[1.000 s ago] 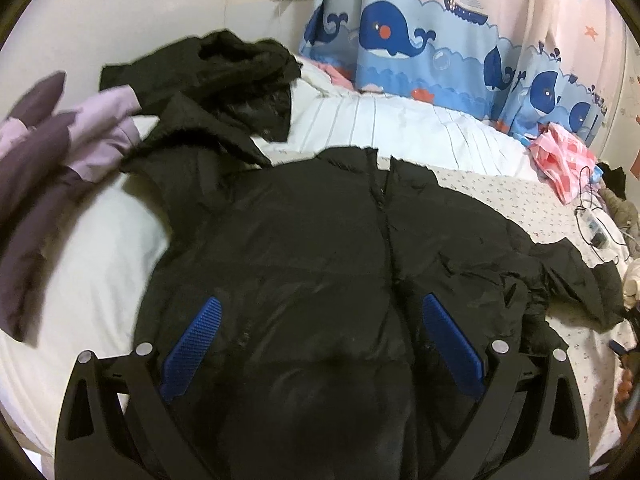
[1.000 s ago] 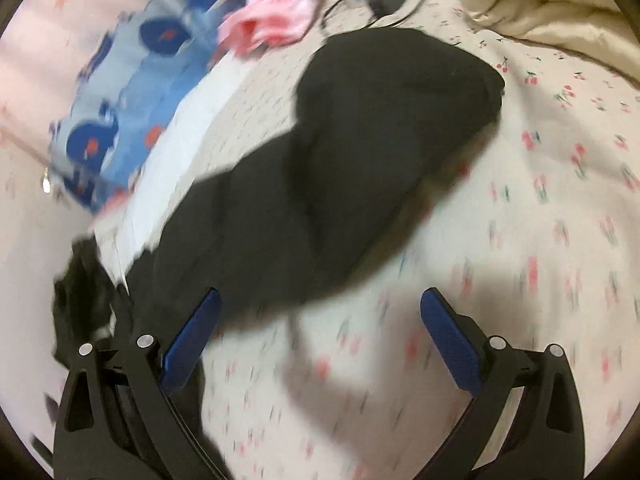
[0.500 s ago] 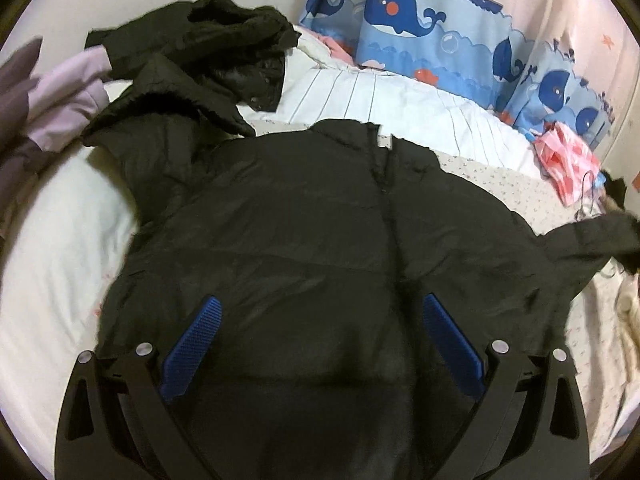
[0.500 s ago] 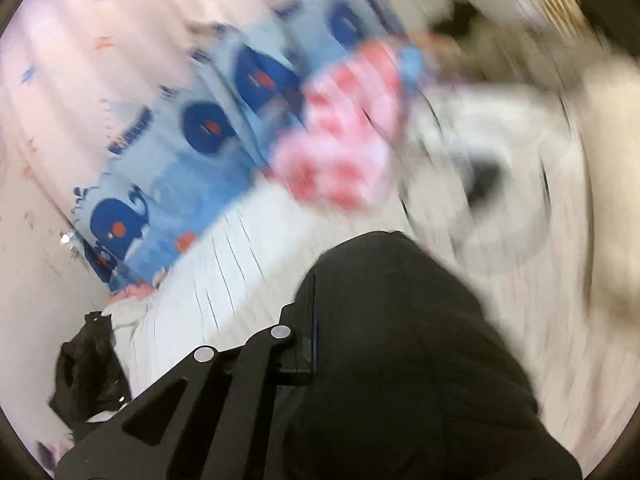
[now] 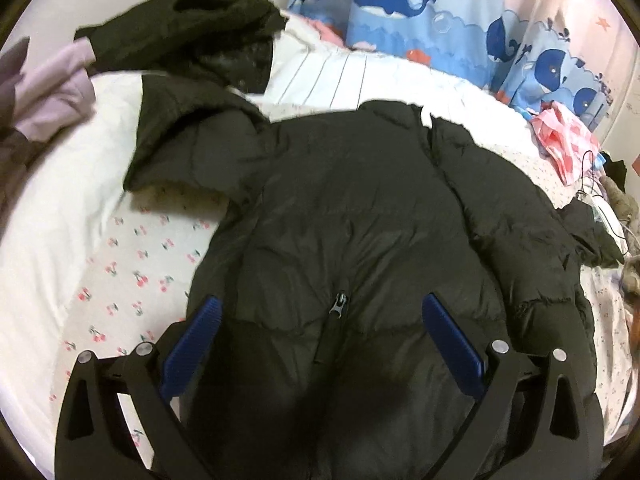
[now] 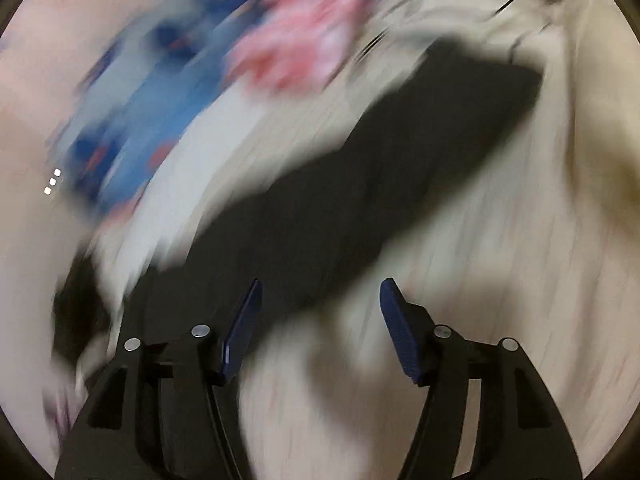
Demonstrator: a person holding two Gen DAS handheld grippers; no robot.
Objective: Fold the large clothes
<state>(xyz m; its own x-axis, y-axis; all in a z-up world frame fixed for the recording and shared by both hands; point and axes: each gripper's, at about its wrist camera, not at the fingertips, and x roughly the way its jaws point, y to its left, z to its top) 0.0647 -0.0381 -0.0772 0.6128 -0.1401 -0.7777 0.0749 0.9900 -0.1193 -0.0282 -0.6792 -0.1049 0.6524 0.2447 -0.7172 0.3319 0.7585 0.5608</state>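
Note:
A large black puffer jacket (image 5: 360,220) lies front up on the bed, zipper pull (image 5: 340,304) near the hem, collar toward the far side. Its left sleeve (image 5: 180,136) is bent across the white bedding. Its right sleeve (image 5: 588,232) lies toward the right. My left gripper (image 5: 320,316) is open and empty over the lower front of the jacket. In the blurred right wrist view the black sleeve (image 6: 400,168) lies stretched on the sheet. My right gripper (image 6: 320,296) is open and empty just above its near end.
A second black garment (image 5: 208,28) and a lilac one (image 5: 52,80) lie at the far left. A pink cloth (image 5: 568,140) and cables (image 5: 592,184) are at the right. A whale-print curtain (image 5: 420,12) hangs behind. The cherry-print sheet (image 5: 132,272) shows at the left.
My right gripper was shut on the sleeve half a second ago; now it is open and the sleeve lies on the sheet. The left view shifted right, showing more sheet at the left.

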